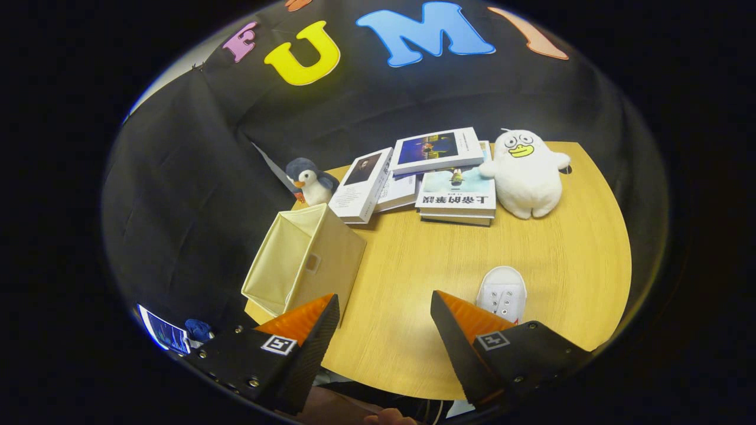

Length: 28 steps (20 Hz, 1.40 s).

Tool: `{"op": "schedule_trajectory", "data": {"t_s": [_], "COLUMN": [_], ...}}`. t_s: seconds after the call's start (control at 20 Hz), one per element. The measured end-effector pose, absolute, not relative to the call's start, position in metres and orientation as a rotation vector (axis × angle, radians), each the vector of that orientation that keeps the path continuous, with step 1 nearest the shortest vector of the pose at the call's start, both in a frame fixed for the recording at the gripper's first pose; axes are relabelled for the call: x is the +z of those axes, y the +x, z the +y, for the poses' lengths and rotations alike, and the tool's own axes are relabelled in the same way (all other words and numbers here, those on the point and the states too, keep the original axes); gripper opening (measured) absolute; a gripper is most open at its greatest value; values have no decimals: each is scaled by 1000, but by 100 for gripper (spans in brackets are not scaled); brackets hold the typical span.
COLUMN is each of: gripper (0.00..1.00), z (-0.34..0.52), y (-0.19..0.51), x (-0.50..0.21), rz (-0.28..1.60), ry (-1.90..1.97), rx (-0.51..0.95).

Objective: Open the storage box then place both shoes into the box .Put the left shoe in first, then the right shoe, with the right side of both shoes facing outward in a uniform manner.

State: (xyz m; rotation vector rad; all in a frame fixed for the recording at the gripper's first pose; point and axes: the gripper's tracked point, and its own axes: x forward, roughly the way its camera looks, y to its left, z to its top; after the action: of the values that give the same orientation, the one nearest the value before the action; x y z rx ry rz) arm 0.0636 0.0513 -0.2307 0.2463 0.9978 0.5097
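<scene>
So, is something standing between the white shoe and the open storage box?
Nothing visible does. Bare table separates the white shoe from the storage box; the gripper hangs open above it.

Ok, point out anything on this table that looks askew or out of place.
The books are an untidy heap, one leaning tilted on the others. The storage box sits at the table edge, its corner seemingly hanging past it. Just one white shoe shows, partly behind a finger. The gripper is open, holding nothing.
</scene>
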Motion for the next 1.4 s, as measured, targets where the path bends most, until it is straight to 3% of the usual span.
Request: {"op": "schedule_trajectory", "data": {"t_s": [1.0, 1.4], "gripper": [95, 95], "z": [-90, -103], "y": [18, 6], "x": [-353, -392], "rz": [1199, 1280], "ry": [77, -34], "rx": [269, 258]}}
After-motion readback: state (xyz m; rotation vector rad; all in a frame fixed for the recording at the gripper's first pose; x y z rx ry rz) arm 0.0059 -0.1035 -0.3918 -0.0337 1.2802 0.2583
